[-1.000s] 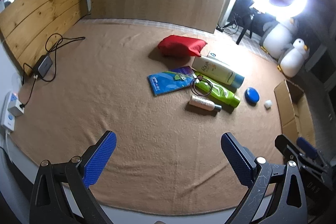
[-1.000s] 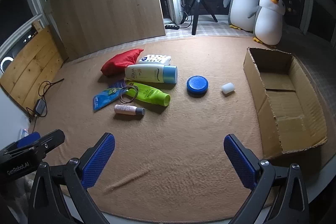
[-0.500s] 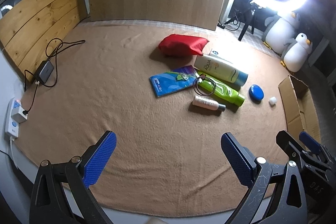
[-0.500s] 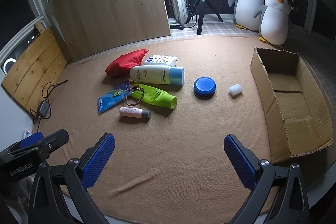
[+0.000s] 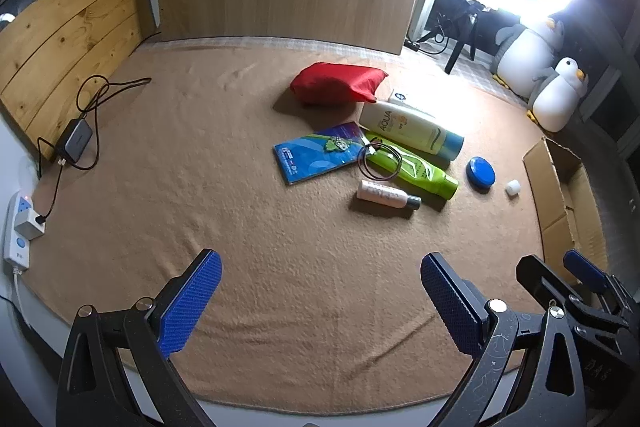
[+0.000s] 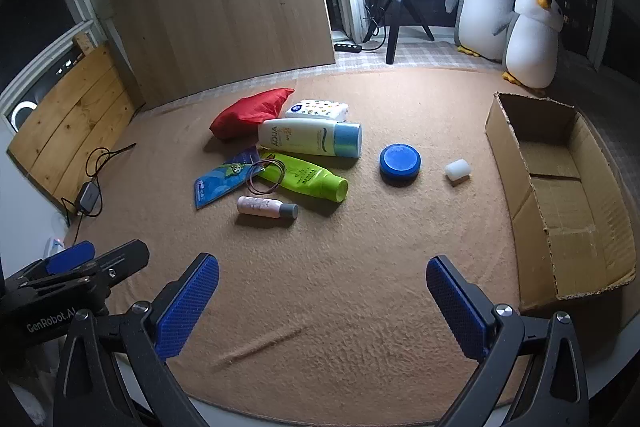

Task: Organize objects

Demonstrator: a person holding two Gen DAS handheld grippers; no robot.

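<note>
Above tan carpet [image 6: 320,307]: left gripper [image 5: 320,301], right gripper [image 6: 322,301] side by side, both wide open, empty.

Tan blanket [image 6: 360,267] covers the surface. On it, clustered left of centre: red pouch [image 6: 252,111], wipes pack [image 6: 318,110] just behind the white AQUA bottle [image 6: 308,137], green tube [image 6: 308,179] with a hair tie [image 6: 266,177] partly on it, blue packet [image 6: 222,181], small pink bottle [image 6: 266,207]. Right of these, apart: blue round tin [image 6: 400,161], small white cap [image 6: 457,169]. Open cardboard box [image 6: 560,227] at the right edge. Charger and cable [image 5: 76,139] at the left edge.
</note>
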